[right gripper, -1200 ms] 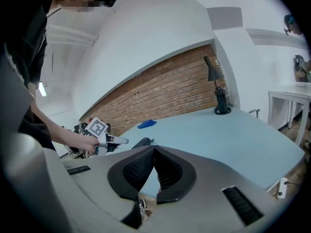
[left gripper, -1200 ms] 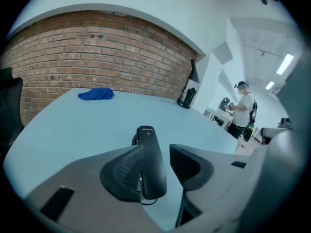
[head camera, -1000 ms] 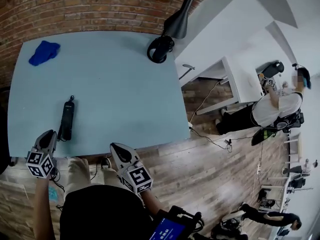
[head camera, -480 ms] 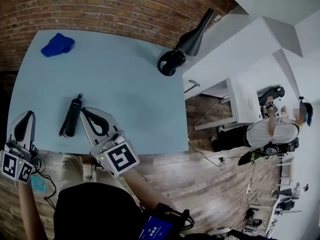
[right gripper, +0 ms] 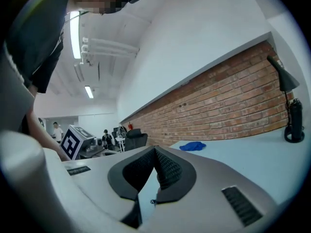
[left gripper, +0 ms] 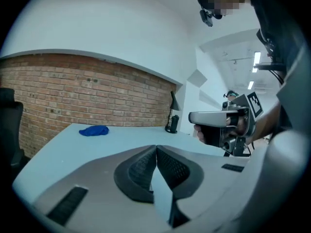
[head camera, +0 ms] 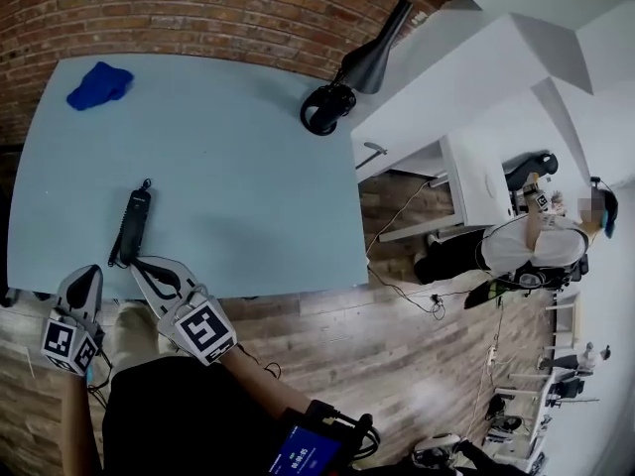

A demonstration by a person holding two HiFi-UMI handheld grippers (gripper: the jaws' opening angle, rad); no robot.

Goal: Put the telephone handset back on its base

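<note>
pale blue table [head camera: 248, 196] fills most of the head view, set against a red brick wall [head camera: 198, 8]. on it we see the black telephone handset [head camera: 132, 224] lying flat near the left part of the near edge, its length running away from us. a blue cloth [head camera: 99, 84] sits at the far left corner. a black desk lamp [head camera: 347, 72] stands at the far right corner. both are well apart from the handset.

we hold both grippers low at the table's near edge. the left gripper [head camera: 87, 278] is left of the handset's near end and apart from it. in the left gripper view its two pads meet, so this claw is closed with nothing in it. the right gripper [head camera: 142, 266] lies just beside the handset's near end, on its right, and we cannot tell whether its tip touches the handset. in the right gripper view its pads press together at the tips with nothing between them, so this claw is narrow and empty too. it points toward the brick wall and the cloth.

off to the right, past the table, a person in a white top [head camera: 531, 251] is on the wooden floor [head camera: 397, 355] beside a white desk [head camera: 476, 177].
</note>
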